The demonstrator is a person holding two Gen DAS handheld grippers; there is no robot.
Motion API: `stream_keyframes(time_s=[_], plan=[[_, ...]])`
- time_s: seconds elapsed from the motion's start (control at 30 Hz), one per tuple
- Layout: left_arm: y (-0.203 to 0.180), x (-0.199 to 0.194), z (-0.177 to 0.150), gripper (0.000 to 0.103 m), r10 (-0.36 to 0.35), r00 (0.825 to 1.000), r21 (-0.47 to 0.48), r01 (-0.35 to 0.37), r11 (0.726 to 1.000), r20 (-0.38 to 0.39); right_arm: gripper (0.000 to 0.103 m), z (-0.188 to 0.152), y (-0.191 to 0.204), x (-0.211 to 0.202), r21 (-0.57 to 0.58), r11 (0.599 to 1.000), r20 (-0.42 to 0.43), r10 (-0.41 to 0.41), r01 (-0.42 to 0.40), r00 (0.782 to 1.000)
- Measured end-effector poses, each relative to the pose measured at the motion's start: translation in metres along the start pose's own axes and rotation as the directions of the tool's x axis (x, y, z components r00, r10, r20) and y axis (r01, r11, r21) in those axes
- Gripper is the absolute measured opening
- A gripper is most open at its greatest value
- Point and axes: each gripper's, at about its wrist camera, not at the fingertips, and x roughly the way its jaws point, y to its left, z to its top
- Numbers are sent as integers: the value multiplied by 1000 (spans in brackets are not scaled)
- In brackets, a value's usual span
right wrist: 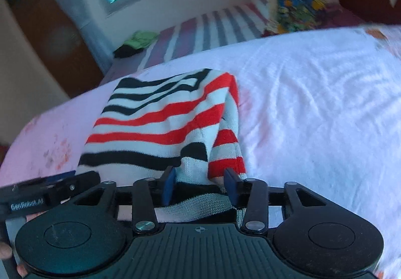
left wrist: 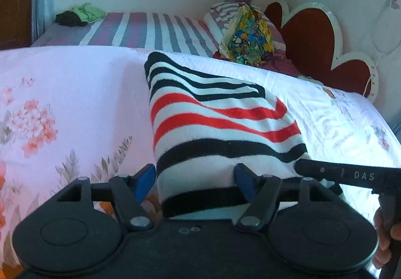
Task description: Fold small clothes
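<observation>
Red, black & white stripes: the small striped garment (left wrist: 215,126) is lying folded on the bed (left wrist: 75,93), on the pale floral sheet, near the bed's front edge. Left gripper (left wrist: 195,182) is sitting w/ jaws standing wide, the garment's near hem between the blue pads (left wrist: 144,182), pads not pressing on the cloth. Right gripper (right wrist: 199,185) is reaching in at the garment's right corner (right wrist: 220,153), jaws narrow, bunched cloth between them, pinching it. A second striped bed (left wrist: 150,28) is showing beyond the far edge, w/ a green cloth (left wrist: 87,12) and a colourful bag (left wrist: 250,33) on it.
</observation>
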Motion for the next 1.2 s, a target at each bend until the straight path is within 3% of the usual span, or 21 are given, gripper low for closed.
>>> stream_keyframes(time_s=[0.07, 0.17, 0.2, 0.23, 0.27, 0.3, 0.4, 0.57, 0.7, 0.83, 0.9, 1.03, 1.1, 1.2], plan=[[0, -2, 0, 71, 6, 1000, -12, -6, 1000, 1, 14, 2, -3, -6, -2, 1000, 13, -5, 5, 1000], [-1, -2, 5, 75, 17, 1000, -19, -17, 1000, 2, 14, 13, -7, -7, -2, 999, -5, 47, -47, 999], [0, -1, 6, 75, 14, 1000, -25, -14, 1000, 2, 24, 16, -7, -7, -22, 999, -9, 47, -47, 999], [1, 1, 7, 77, 2, 1000, -39, -2, 999, -1, 41, 18, -6, -5, -34, 999, -1, 16, -16, 1000], [2, 3, 8, 78, -4, 1000, -51, 4, 999, -7, 95, 20, -6, -4, -36, 999, 12, -5, 5, 1000], [2, 5, 8, 79, -8, 1000, -63, 7, 998, -7, 101, 20, -7, -3, -36, 999, 46, -5, 7, 999], [1, 8, 10, 80, -21, 1000, -83, 21, 996, 0, 101, 24, -13, 13, -3, 998, 17, 66, -66, 998], [2, 18, 17, 83, -26, 1000, -95, 25, 995, -4, 101, 26, -20, 40, 17, 1000, -17, 26, -26, 1000], [8, 28, 21, 82, -54, 998, -111, 52, 992, -12, 101, 21, -28, 63, 37, 998, -72, 56, -53, 996], [11, 33, 19, 81, -73, 997, -134, 72, 988, -4, 100, 19, -31, 68, 44, 997, -52, 71, -69, 996], [10, 33, 18, 81, -74, 997, -129, 74, 989, 1, 77, 20, -29, 69, 40, 995, -46, 93, -91, 995], [9, 30, 17, 74, -76, 997, -148, 77, 986, 14, 65, 22, -28, 68, 58, 991, -53, 123, -120, 991], [7, 26, 18, 67, -75, 997, -150, 77, 986, 21, 46, 22, -31, 64, 79, 987, -48, 146, -142, 988], [10, 22, 19, 57, -86, 996, -176, 91, 980, 33, 43, 23, -34, 59, 89, 985, -37, 154, -150, 987]])
